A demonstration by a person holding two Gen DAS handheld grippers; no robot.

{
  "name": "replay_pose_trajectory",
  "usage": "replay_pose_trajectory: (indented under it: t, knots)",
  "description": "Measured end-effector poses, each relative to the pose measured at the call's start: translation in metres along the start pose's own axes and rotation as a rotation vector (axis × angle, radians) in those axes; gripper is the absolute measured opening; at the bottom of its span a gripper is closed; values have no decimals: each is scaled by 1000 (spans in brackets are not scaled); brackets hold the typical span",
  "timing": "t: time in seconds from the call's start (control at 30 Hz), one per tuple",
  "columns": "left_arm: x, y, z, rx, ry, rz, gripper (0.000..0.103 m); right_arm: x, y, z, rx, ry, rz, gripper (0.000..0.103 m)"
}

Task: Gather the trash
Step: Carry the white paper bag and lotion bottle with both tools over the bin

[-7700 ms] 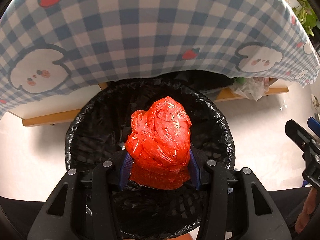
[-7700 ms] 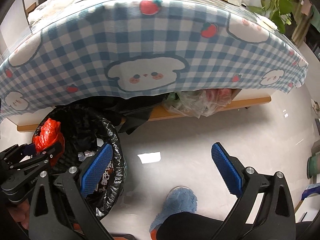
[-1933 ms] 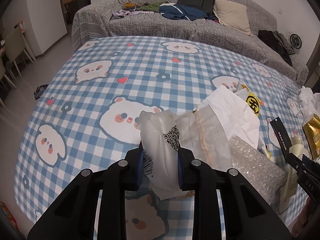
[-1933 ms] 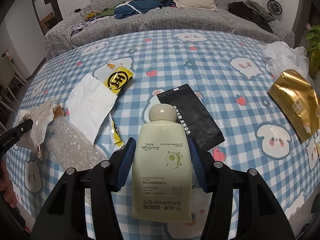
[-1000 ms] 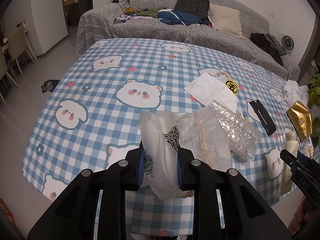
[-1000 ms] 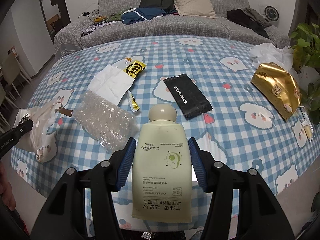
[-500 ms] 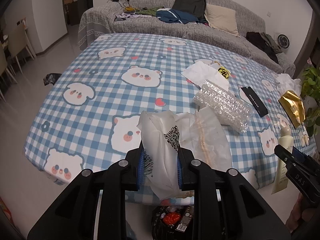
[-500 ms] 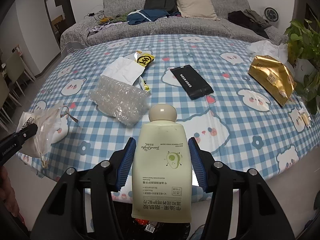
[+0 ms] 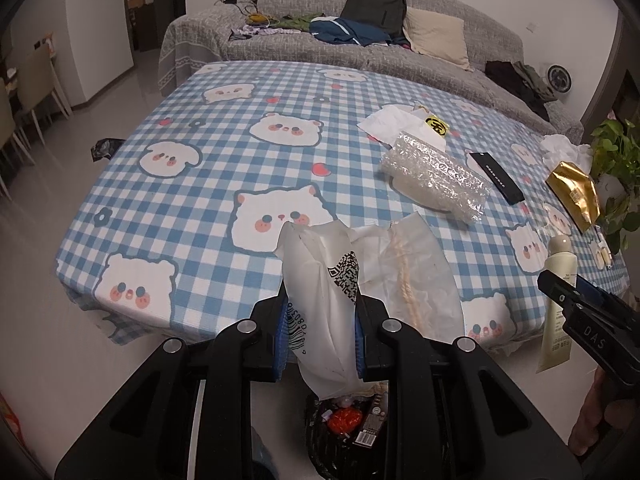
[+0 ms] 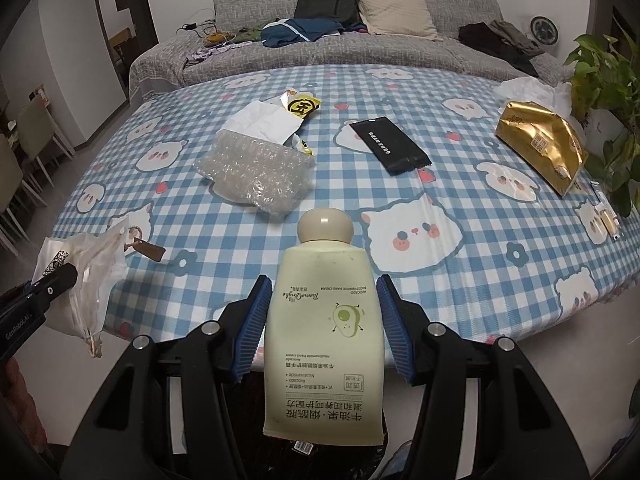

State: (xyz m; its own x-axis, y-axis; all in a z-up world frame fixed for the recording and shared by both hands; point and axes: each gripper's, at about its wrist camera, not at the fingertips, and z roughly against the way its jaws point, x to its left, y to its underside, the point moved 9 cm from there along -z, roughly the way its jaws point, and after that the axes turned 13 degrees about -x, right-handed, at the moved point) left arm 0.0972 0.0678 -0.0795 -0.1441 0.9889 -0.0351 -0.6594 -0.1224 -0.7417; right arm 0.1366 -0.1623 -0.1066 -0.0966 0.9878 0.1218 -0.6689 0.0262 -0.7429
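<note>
left gripper (image 9: 319,336) pinches a white plastic bag (image 9: 332,304) between its blue pads; the bag carries a qr code and a barcode, and a crumpled clear wrapper with a pale cord hangs on its right side. the bag is held off the near edge of the table (image 9: 200,184), above the floor. directly below it, the open mouth of a black-lined trash bin (image 9: 348,428) shows between the gripper's arms, with something red and a barcoded packet inside.

right gripper (image 10: 325,328) clamps a pale green tube of hand cream (image 10: 324,336) by its sides, cap pointing away toward the table, avocado print and inverted lettering facing the camera. the tube also sits off the table's near edge; a dark barcoded scrap of the bin shows just under it.

each gripper appears in the other's view: left at far left, right at far right, well apart.

left on the blue checked tablecloth: bubble wrap (image 10: 256,176), a white paper bag (image 10: 264,122) touching a yellow packet (image 10: 302,106) behind it, a black sachet (image 10: 388,146) mid-table, a gold pouch (image 10: 540,146) and crumpled white tissue (image 10: 528,88) toward the right edge near a potted plant (image 10: 608,80). a grey sofa (image 10: 360,36) with a backpack, clothes and a cushion stands behind.
</note>
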Motion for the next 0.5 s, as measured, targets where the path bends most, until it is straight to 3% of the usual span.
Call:
replay_pose_trajectory:
  t: [0.5]
  knots:
    - [5,47,34,2,28,2,24,15,43,28,3,-24,14,52]
